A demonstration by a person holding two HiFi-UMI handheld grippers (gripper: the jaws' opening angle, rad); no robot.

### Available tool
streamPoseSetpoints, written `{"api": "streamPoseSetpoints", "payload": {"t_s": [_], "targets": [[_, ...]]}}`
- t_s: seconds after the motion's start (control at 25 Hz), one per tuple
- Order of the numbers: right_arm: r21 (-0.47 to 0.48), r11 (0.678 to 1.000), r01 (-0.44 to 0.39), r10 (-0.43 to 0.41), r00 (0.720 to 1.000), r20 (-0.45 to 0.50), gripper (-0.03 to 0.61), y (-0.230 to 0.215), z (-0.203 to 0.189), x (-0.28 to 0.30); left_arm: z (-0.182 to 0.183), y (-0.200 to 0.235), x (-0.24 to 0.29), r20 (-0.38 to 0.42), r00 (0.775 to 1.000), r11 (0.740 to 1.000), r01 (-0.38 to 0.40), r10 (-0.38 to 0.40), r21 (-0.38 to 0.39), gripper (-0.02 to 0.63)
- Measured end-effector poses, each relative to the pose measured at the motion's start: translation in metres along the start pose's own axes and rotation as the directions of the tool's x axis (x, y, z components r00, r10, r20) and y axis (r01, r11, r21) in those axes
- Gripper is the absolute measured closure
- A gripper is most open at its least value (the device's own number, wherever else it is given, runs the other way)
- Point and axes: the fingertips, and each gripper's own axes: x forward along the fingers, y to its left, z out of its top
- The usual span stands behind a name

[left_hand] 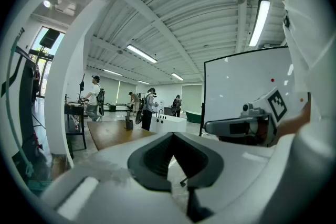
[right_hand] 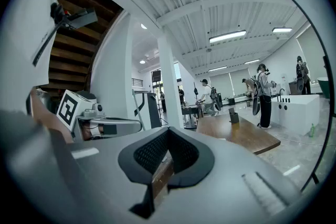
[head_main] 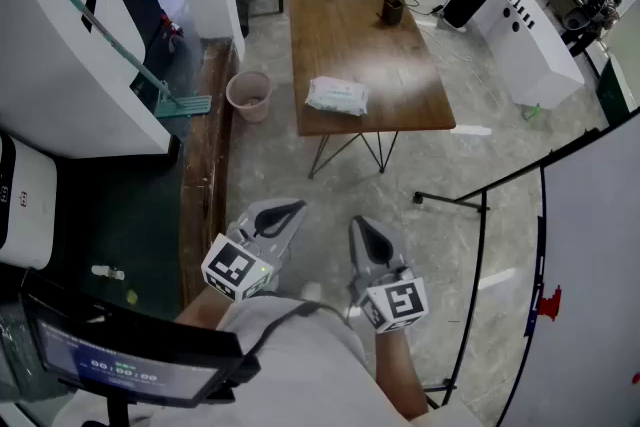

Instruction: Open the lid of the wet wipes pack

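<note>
This looks like the approach: the person stands back from the table (head_main: 345, 35), and neither gripper holds anything. A pink bucket (head_main: 249, 95) stands on the floor off the table's left side. At the bucket's 3 o'clock, the wipes pack (head_main: 337, 96) lies flat near the table's near edge. It is at about 12 o'clock from the two grippers and well apart from them. Its lid looks closed, though it is too small to be sure. A dark cup (head_main: 392, 9) sits on the table at the pack's 1 o'clock.

The left gripper (head_main: 280, 212) is held close to the body, roughly level and aimed toward 12 o'clock, its jaws pressed together on nothing. The right gripper (head_main: 366, 227), just beside it at 3 o'clock, points level the same way, jaws likewise closed and empty.

The next move, as I judge it, calls for stepping up to the table and lowering both grippers over the pack. One would steady it while the other opens to catch the lid's edge.
</note>
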Motion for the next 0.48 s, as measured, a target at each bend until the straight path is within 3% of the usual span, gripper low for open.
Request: {"api": "streamPoseSetpoints", "payload": {"t_s": [0.48], "targets": [[0.047, 0.999, -0.025, 0.024, 1.000, 0.015, 0.569, -0.0100, -0.0026, -0.0103, -0.0027, -0.0063, 0.0075, -0.028, 1.000, 1.000, -0.006, 0.006, 0.012, 0.609]]}}
